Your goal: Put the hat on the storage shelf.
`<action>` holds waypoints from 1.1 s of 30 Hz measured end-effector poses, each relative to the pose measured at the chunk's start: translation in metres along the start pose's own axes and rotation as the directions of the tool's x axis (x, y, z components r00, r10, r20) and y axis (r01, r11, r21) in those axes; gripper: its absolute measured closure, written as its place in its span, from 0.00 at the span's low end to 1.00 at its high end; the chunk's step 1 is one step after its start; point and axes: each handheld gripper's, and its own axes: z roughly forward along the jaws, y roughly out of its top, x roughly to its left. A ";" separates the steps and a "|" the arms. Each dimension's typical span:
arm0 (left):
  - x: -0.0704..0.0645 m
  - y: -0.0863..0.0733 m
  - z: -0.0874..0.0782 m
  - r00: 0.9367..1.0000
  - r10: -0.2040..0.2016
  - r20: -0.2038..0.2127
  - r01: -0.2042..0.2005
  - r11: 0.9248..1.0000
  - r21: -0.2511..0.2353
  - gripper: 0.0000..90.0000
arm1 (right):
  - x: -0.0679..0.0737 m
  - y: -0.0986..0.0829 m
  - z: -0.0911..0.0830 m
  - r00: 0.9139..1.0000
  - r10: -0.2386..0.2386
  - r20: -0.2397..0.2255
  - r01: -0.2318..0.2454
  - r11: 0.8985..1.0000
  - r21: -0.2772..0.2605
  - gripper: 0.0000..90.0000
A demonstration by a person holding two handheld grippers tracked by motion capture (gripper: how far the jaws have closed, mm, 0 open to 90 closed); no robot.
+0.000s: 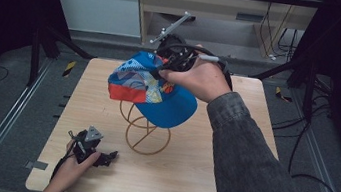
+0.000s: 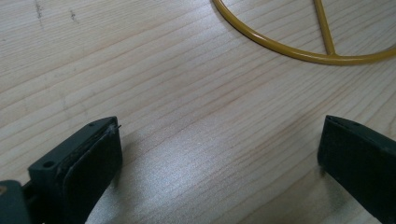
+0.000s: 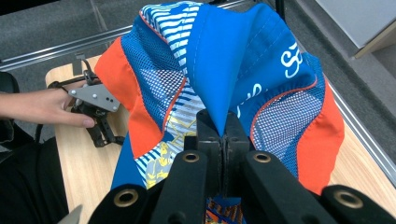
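A person is working at a pale wooden table [image 1: 187, 179], holding a black two-jaw gripper in each hand. The right gripper [image 1: 166, 68] is lifting a blue, orange and white patterned baseball cap [image 1: 154, 91] by a fold of its crown, just above a yellow wire hat stand [image 1: 147, 134] with a round ring base.

What could go wrong: the grip is only a small tuck of soft fabric, so the cap could be sliding out if the hand is jerking or tilting. The hanging brim could also be catching on the wire loops and tipping the light stand, since nothing is steadying it.

In the right gripper view, the jaws are pressed together on a pinch of blue cloth, and the cap [image 3: 224, 79] is draping up and outward past them, its mesh panels spreading to both sides.

The left gripper [image 1: 108, 157] is resting low on the table, near the stand's base. Its jaws are standing wide apart over bare wood, with an arc of the yellow ring [image 2: 299, 51] lying ahead of them, untouched.
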 end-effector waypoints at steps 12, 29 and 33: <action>0.000 0.000 0.000 1.000 0.000 0.001 0.000 1.000 0.001 0.00 | 0.003 0.000 0.016 1.000 -0.001 -0.011 0.001 1.000 0.019 0.99; 0.000 0.000 0.000 1.000 0.000 0.000 0.000 1.000 0.000 0.00 | 0.005 -0.001 0.030 1.000 -0.010 -0.016 0.010 0.999 0.045 0.99; 0.000 0.000 0.000 1.000 0.000 0.001 0.000 1.000 0.001 0.00 | 0.006 -0.001 0.032 1.000 -0.012 -0.017 0.013 0.999 0.051 0.99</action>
